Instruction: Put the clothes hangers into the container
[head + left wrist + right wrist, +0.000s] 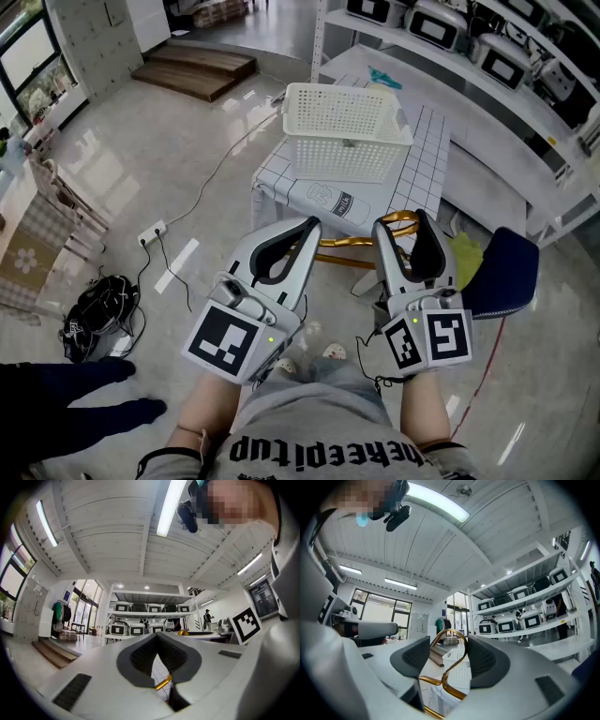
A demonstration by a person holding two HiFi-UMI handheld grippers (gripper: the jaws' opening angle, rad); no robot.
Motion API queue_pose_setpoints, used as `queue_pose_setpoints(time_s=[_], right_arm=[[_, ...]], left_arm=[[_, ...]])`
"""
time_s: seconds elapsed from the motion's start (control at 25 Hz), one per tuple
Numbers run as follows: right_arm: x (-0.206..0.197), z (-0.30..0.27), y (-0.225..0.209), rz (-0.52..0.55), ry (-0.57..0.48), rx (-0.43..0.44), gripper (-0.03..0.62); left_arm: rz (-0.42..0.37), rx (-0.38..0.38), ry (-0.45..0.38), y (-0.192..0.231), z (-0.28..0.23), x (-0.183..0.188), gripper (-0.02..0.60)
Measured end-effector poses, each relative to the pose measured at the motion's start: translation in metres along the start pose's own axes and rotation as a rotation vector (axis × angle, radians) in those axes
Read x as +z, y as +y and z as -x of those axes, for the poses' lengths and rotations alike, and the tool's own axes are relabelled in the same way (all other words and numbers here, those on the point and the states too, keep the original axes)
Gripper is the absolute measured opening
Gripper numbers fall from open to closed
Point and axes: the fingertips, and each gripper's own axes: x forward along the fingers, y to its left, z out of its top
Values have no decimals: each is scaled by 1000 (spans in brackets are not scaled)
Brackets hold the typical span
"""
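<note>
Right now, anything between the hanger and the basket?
Nothing visible. The gold hanger is by the table's near edge, its hook between the jaws of the open right claw. The white basket stands farther back on the table, top open, with only flat tabletop between them.

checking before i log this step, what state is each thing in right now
white plastic mesh basket: upright on the white gridded table, no hanger seen inside
gold metal clothes hanger: outside the basket, hook standing between the right tongs
left tongs: shut, tips together
right tongs: open around the hook, not clamped on it
</note>
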Motion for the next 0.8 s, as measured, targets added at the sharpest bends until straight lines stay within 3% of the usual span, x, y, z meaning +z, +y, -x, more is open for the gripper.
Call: queue_pose_setpoints(time_s=[0.8], right_arm=[[-7, -30, -73, -16, -3, 16, 262]], left_arm=[[-13, 65, 5, -9, -66, -7, 20]])
